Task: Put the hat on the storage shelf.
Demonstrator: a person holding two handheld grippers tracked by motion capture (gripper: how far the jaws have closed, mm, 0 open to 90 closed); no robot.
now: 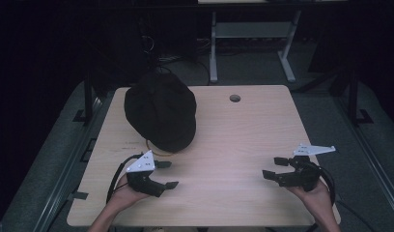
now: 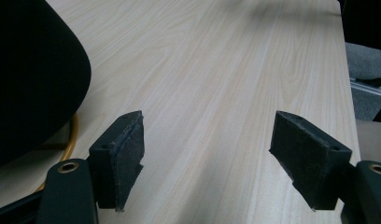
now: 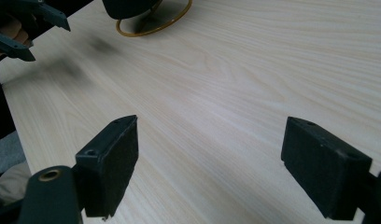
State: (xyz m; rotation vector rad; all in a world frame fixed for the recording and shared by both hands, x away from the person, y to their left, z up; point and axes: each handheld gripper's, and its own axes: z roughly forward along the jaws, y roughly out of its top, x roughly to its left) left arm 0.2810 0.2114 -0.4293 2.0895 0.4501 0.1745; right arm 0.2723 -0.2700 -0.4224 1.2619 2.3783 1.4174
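Observation:
A black cap [image 1: 161, 110] rests on a thin gold ring stand [image 1: 159, 151] at the back left of the wooden table [image 1: 233, 140]. My left gripper [image 1: 167, 174] is open just in front of the cap, held low near the table's front left. In the left gripper view the cap [image 2: 32, 74] and the gold ring [image 2: 73, 135] sit left of the spread jaws, with bare wood between them. My right gripper [image 1: 275, 168] is open at the front right, pointing left. Its view has the cap's lower edge [image 3: 128, 8] and ring [image 3: 153, 25] far off, and the left gripper [image 3: 27, 28] at top left.
A round cable hole [image 1: 235, 98] lies at the table's back centre. A white desk frame [image 1: 253, 38] stands on the grey floor behind. Dark floor rails [image 1: 364, 145] run along both sides of the table.

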